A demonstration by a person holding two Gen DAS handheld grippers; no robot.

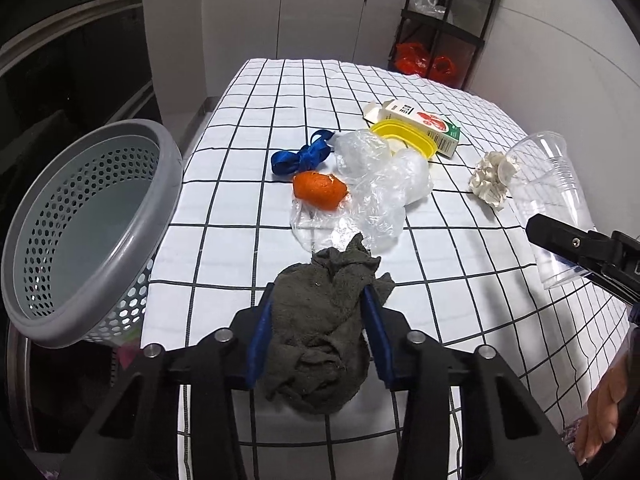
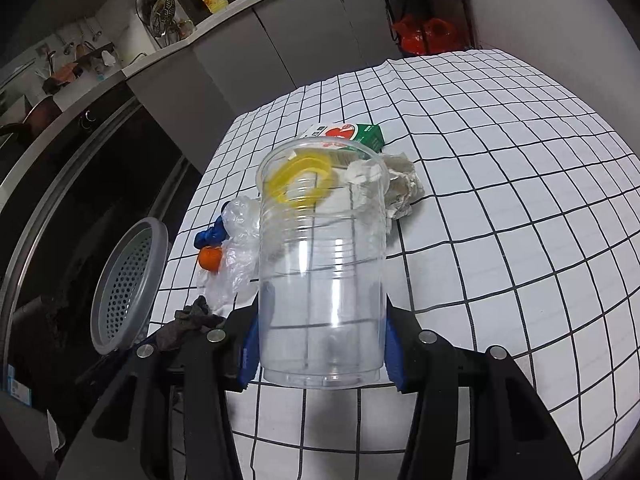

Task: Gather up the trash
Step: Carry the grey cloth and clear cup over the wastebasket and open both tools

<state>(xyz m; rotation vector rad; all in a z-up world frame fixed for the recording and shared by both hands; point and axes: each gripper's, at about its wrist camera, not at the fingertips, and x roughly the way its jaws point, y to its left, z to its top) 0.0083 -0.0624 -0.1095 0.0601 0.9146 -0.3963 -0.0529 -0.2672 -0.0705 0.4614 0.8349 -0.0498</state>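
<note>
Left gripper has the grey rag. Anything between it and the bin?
Nothing visible. The left gripper holds the grey rag above the table edge, and the grey bin sits tilted at its left, mouth facing it, with open space between them.

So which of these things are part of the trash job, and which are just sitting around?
Job:
grey basket
dark rag, in left gripper
clear cup, in right gripper
orange peel
crumpled paper
plastic wrap
carton

Lying about:
black shelf
red bags

Crumpled grey rag pinched in left claw; clear plastic cup clamped in right claw.
</note>
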